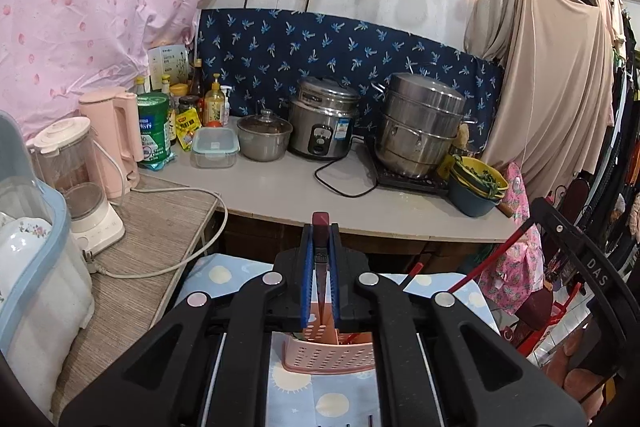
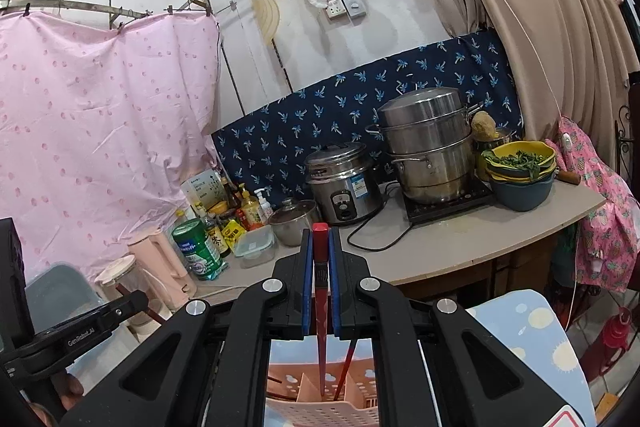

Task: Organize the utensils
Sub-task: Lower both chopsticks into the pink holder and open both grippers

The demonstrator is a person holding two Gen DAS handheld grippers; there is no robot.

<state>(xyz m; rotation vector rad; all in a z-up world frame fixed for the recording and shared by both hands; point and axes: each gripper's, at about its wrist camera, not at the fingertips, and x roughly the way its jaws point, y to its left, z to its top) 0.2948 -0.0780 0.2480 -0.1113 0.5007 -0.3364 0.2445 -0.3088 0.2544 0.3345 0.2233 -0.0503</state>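
My left gripper (image 1: 320, 227) is shut on a dark red chopstick (image 1: 320, 247) held upright, its lower end reaching down into a pink perforated utensil holder (image 1: 328, 357). My right gripper (image 2: 320, 233) is shut on a red chopstick (image 2: 320, 287), also upright, its tip inside the same pink holder (image 2: 320, 403). Another red chopstick (image 2: 346, 367) leans in the holder beside it. The right gripper's chopstick (image 1: 492, 259) shows at the right of the left wrist view. The holder stands on a blue cloth with yellow circles (image 1: 332, 403).
Behind is a counter (image 1: 280, 187) with a rice cooker (image 1: 320, 123), a steamer pot (image 1: 420, 127), a small lidded pot (image 1: 264, 137), bottles, a pink kettle (image 1: 116, 139), a blender (image 1: 76, 171) and stacked bowls (image 1: 476, 187). A dish rack (image 1: 32, 247) stands at left.
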